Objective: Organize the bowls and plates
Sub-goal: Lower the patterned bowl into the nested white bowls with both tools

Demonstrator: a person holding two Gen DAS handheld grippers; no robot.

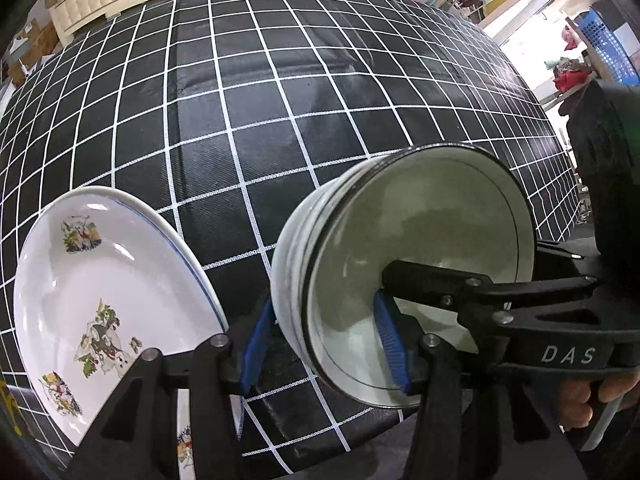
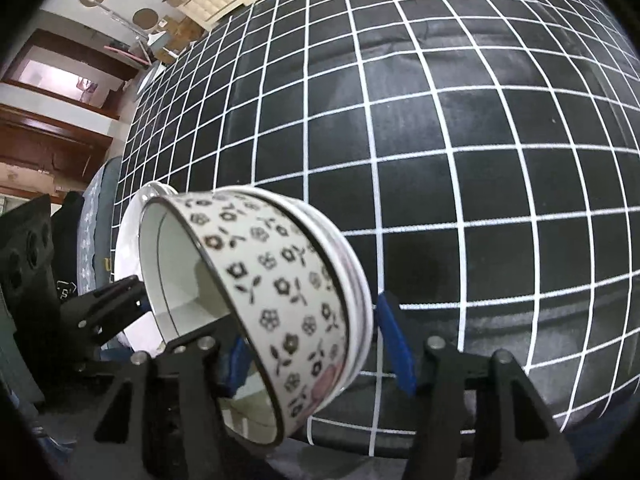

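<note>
A: Left cam shows the checked tablecloth [image 1: 280, 100] and a decorated plate [image 1: 108, 292] at its near edge — right cam only catches the plate's white rim.

B: Floral pattern on the stacked bowls [image 2: 280, 300] shows only there. Both tools point steeply down: left gripper [image 1: 324, 344] and right gripper [image 2: 316, 344] each straddle the bowls' wall — can't tell if either's pinching.

Flower-print bowl [image 2: 280, 296], cartoon-print white plate [image 1: 108, 300], black white-gridded tablecloth [image 1: 240, 120]

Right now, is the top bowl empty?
Empty as far as shown: the top bowl's inside is bare white, with only a gripper finger in it.
</note>
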